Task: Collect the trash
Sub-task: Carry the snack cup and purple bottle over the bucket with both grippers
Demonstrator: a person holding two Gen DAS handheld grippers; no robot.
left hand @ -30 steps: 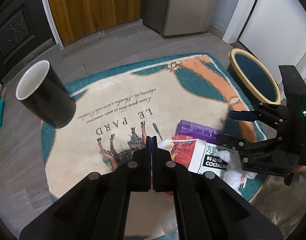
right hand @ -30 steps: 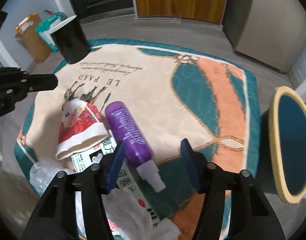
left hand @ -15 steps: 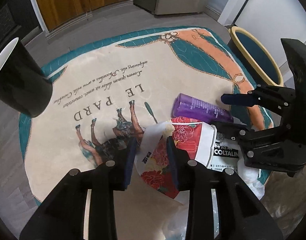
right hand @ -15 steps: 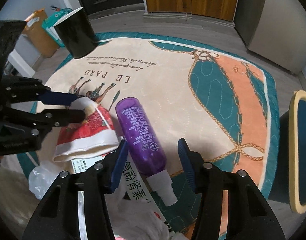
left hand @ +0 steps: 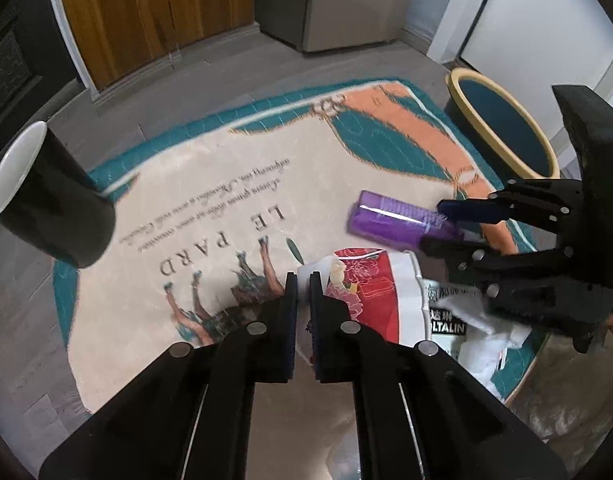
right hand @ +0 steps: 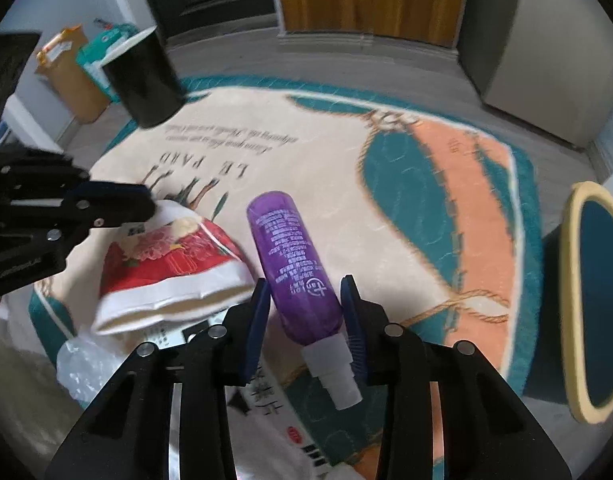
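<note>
A crushed red flowered paper cup (left hand: pixel 370 300) (right hand: pixel 166 264) lies on its side on the rug. My left gripper (left hand: pixel 304 280) (right hand: pixel 148 204) is shut on the cup's white base end, with a strip of the paper pinched between its pads. Right of the cup lies a purple bottle (left hand: pixel 386 224) (right hand: pixel 286 240), its white nozzle pointing back toward the right wrist camera. My right gripper (right hand: pixel 305 296) (left hand: pixel 436 227) straddles the bottle near its neck. Its jaws are closing, and the blue pads touch both sides of the bottle.
A black bin (left hand: pixel 54 208) (right hand: pixel 146 80) with a white inside stands at the rug's far left. A teal tub with a yellow rim (left hand: pixel 502 128) (right hand: pixel 598 300) stands off the rug's right edge. A white printed box (left hand: pixel 446 320) and a clear plastic bag (right hand: pixel 82 364) lie under the cup.
My left gripper opened around the red cup's base end and then closed on it. My right gripper's jaws narrowed from wide open down onto the purple bottle.
</note>
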